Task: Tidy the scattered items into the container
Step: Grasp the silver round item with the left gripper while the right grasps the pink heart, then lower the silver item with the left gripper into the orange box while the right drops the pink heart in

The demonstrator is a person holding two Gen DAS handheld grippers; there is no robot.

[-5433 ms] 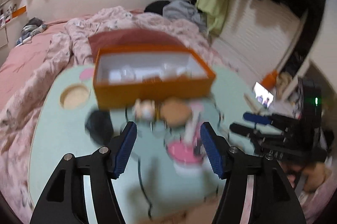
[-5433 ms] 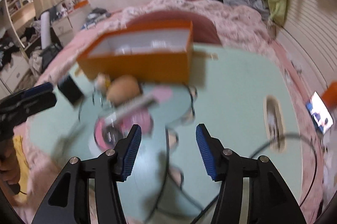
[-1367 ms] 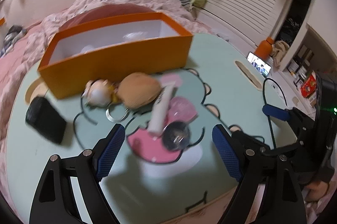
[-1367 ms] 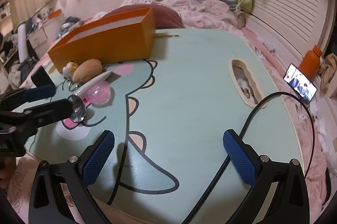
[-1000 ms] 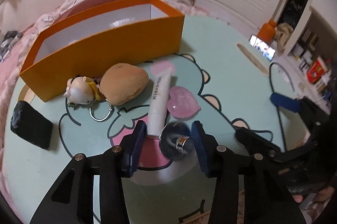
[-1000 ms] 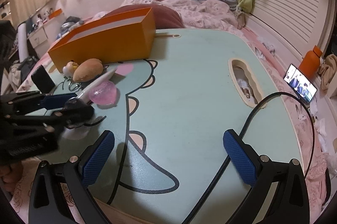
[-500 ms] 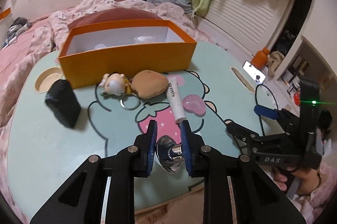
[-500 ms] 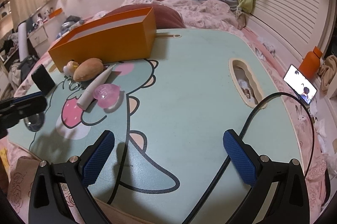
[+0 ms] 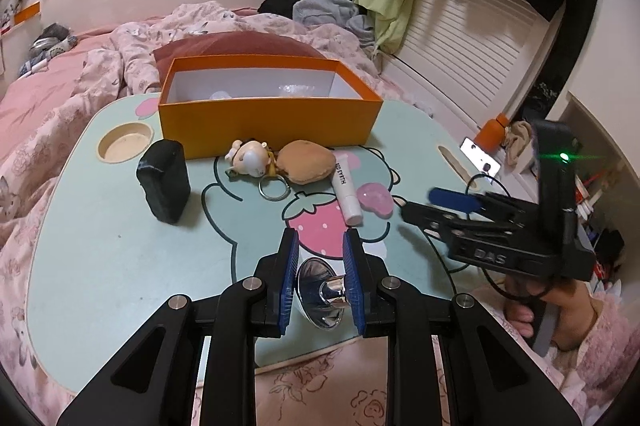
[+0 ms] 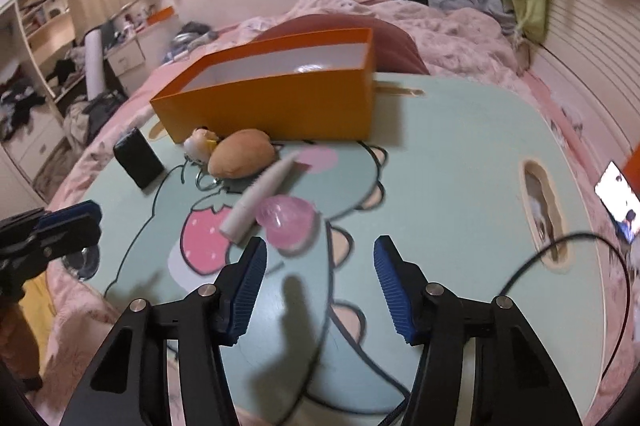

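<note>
My left gripper [image 9: 320,278] is shut on a shiny silver funnel-shaped piece [image 9: 322,296], lifted above the near edge of the green cartoon table [image 9: 100,250]. The open orange box [image 9: 268,105] stands at the back of the table. In front of it lie a small doll keychain [image 9: 250,157], a tan plush [image 9: 307,161], a white tube [image 9: 347,191], a pink heart-shaped piece [image 10: 289,222] and an upright black case [image 9: 165,181]. My right gripper [image 10: 318,286] hovers just short of the pink heart, jaws closing with nothing between them.
A pink quilt [image 9: 60,85] and clothes surround the table on the bed. A round cup recess [image 9: 125,145] sits at the table's left. A black cable [image 10: 568,254] runs over the right side, near a slot [image 10: 544,209] and a lit phone [image 10: 618,199].
The left gripper closed on the silver piece and lifted it back off the table. The right gripper's jaws narrowed and it swung towards the pink heart and tube.
</note>
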